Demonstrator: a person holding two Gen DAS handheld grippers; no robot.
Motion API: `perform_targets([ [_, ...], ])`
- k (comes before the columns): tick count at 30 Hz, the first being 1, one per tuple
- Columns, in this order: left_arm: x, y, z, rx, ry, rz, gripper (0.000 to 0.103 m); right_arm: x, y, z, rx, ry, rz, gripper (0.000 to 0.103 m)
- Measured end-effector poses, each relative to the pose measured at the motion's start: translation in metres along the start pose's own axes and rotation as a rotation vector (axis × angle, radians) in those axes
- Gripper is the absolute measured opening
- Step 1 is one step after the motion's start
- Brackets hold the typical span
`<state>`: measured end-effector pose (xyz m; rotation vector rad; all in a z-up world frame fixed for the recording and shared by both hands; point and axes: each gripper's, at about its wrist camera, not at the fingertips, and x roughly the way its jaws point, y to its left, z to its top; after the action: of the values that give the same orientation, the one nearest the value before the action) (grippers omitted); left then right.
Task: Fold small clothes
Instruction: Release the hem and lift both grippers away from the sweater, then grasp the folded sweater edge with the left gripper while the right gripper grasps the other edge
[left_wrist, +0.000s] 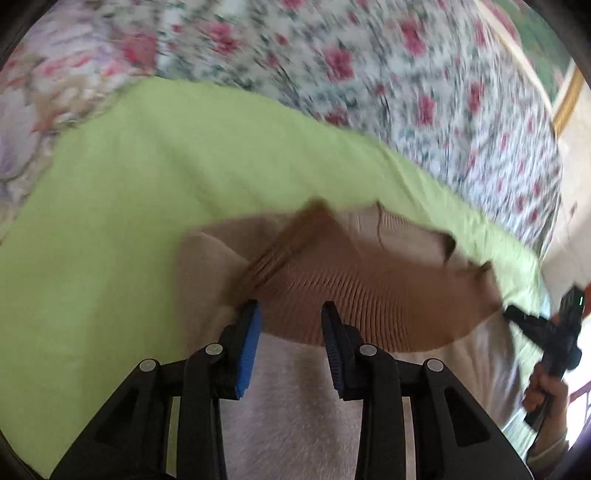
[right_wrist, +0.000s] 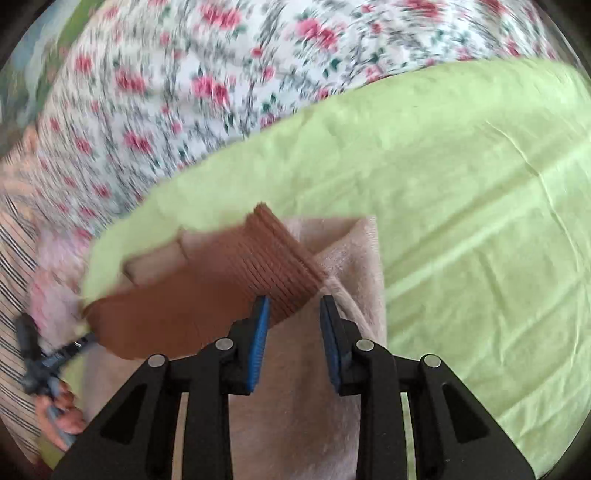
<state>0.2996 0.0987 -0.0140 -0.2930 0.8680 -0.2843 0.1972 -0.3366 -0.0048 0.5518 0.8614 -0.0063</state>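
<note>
A small beige fleece garment (left_wrist: 295, 387) with a brown ribbed band (left_wrist: 369, 295) lies on a light green cloth (left_wrist: 147, 184). The band is folded over the fleece. My left gripper (left_wrist: 290, 308) hovers at the band's near edge, jaws apart, pads pressing nothing. In the right wrist view, my right gripper (right_wrist: 295, 301) is open over the same garment (right_wrist: 295, 406). Its left fingertip is at the corner of the brown band (right_wrist: 221, 295). Each gripper shows in the other's view, at the band's far end: the right gripper (left_wrist: 515, 316) and the left gripper (right_wrist: 83, 341).
The green cloth (right_wrist: 461, 221) is spread over a floral bedsheet (right_wrist: 184, 92) that fills the far side. A person's hand (left_wrist: 546, 395) holds the right gripper's handle. A striped sleeve (right_wrist: 14, 295) shows at the left edge. Both views are motion-blurred.
</note>
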Motion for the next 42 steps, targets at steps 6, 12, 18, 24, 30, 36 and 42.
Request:
perform_targets([
  [6, -0.051, 0.006, -0.053, -0.068, -0.032, -0.040, 0.047, -0.032, 0.007, -0.052, -0.008, 0.025, 0.065, 0.041],
  [12, -0.090, 0.002, -0.131, -0.157, -0.013, -0.088, 0.047, -0.042, 0.019, -0.111, -0.010, 0.073, 0.117, 0.041],
  [18, -0.120, -0.003, -0.198, -0.196, 0.014, -0.109, 0.055, -0.059, 0.027, -0.154, -0.010, 0.083, 0.140, 0.041],
  [24, -0.116, 0.000, -0.228, -0.267, 0.042, -0.122, 0.060, -0.065, 0.035, -0.174, -0.017, 0.103, 0.160, 0.046],
  [30, -0.104, 0.000, -0.215, -0.308, 0.002, -0.123, 0.068, -0.068, 0.040, -0.176, -0.027, 0.103, 0.180, 0.048],
  [36, -0.085, 0.020, -0.186, -0.403, -0.068, -0.123, 0.068, -0.063, 0.038, -0.170, -0.015, 0.101, 0.182, 0.050],
  [42, -0.071, 0.027, -0.155, -0.431, -0.115, -0.062, 0.062, -0.052, 0.032, -0.146, -0.009, 0.095, 0.201, 0.050],
])
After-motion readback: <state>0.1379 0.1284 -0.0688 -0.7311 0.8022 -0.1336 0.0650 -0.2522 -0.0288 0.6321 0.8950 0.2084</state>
